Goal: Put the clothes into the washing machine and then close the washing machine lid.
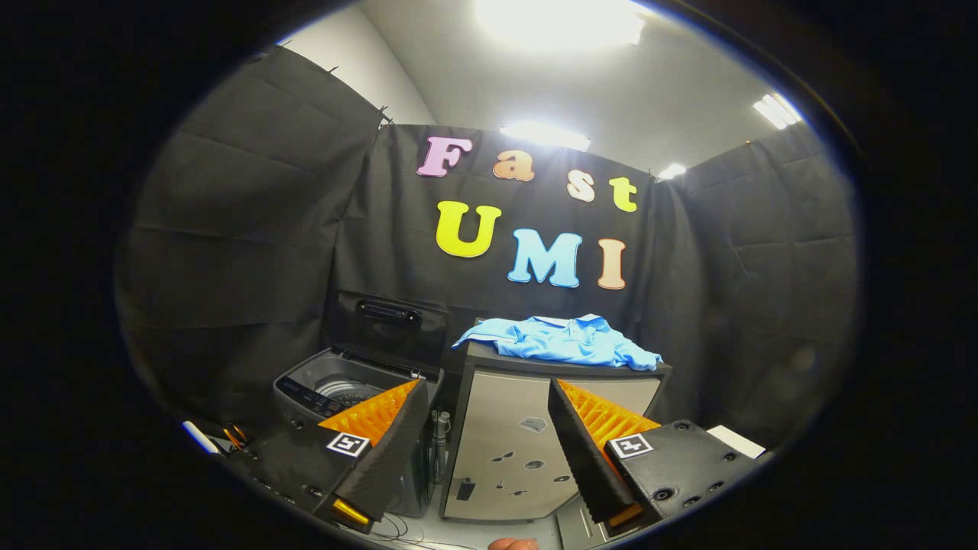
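While the gripper (485,428) is hovering low in the frame, its fingers (382,439) are standing wide apart and holding nothing. Between and beyond them, at lower centre, a cabinet (527,443) with a pale front and dark top is standing against the black wall. A light blue shirt (561,340) is lying spread across the cabinet top, its collar showing near the middle and one sleeve hanging over the right edge; it is sitting well ahead of the fingers, touching neither. Just left of the cabinet, the washer (344,386) is standing with its lid (390,325) raised upright against the wall, a handle showing on the lid's upper part. The drum opening is lying exposed beneath the lid, and a dark control panel is running along the washer's near rim. The left finger is overlapping the washer's front right corner in the picture; contact cannot be judged. At the bottom centre of the frame, a small part of a hand (513,544) is showing below the cabinet. Ceiling lights are glowing at the top of the frame.
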The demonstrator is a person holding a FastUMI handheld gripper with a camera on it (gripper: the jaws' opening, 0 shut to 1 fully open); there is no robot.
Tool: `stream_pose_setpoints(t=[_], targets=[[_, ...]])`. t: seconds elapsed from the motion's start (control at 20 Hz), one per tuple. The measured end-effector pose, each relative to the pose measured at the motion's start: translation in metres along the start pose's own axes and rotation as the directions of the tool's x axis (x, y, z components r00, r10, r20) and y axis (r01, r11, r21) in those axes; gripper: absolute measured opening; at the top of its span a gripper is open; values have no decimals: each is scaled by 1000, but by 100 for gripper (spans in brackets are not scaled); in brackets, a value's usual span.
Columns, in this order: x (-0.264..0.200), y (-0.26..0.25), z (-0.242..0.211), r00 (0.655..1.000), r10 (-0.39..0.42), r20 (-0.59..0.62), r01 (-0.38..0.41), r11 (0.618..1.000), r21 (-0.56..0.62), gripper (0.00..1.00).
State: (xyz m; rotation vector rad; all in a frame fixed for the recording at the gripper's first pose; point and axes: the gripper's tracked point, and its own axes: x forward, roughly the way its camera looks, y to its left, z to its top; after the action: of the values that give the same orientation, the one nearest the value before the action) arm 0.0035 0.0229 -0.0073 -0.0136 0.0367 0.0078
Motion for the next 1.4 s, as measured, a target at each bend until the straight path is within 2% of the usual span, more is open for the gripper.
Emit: stream_pose_setpoints(t=[0.65,0.85,1.1,1.4], targets=[[24,14,18,1000,5,-20,-5,999,-35,98],[37,15,28,999,19,-35,-19,1000,5,98],[64,-12,51,1000,-5,-12,5,999,-34,98],[111,-55,69,999,-36,-8,36,999,-16,98]])
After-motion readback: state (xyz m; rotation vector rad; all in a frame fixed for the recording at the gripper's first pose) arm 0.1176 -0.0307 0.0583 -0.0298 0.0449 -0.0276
